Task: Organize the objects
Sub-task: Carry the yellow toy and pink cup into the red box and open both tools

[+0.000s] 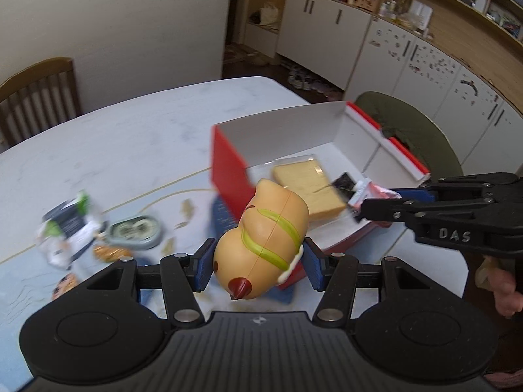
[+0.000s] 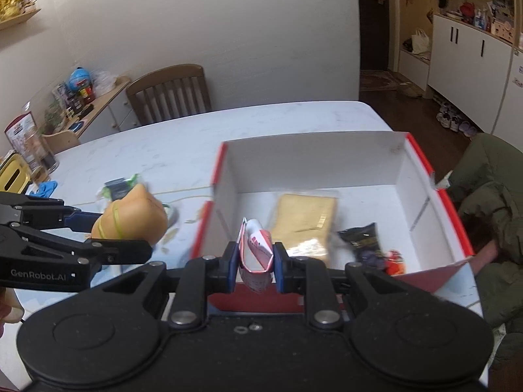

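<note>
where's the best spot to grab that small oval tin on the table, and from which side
Grip the tin across its short width, coming straight down from above. It lies flat and low on the table, so there is little side wall to pinch. A snack packet crowds its left end, so the long sides look the easiest to reach.

Black tools, blue pads

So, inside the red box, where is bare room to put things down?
Red box: bare floor along the left wall beside the wrapped bread, and along the far wall behind it. Crowded near right, around the dark packet.
</note>
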### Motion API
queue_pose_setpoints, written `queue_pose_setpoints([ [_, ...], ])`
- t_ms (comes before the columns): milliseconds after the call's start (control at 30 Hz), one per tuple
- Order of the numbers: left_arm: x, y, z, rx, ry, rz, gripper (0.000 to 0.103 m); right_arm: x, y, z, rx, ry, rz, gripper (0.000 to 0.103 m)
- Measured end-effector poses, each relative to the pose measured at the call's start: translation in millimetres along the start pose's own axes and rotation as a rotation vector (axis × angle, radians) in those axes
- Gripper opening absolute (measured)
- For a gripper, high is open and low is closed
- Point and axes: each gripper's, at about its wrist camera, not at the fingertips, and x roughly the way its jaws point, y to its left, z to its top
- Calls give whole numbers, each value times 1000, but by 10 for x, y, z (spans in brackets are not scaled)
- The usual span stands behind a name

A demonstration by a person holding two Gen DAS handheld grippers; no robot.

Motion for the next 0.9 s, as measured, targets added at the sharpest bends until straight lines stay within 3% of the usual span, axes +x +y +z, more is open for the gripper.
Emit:
queue_pose_setpoints([
  [433, 651, -713, 429, 69, 42, -18, 54, 166, -816, 135, 91, -7, -63, 21],
  [900, 1416, -869, 724, 95, 144, 73, 54, 890, -1266, 358, 152, 95, -127, 21],
])
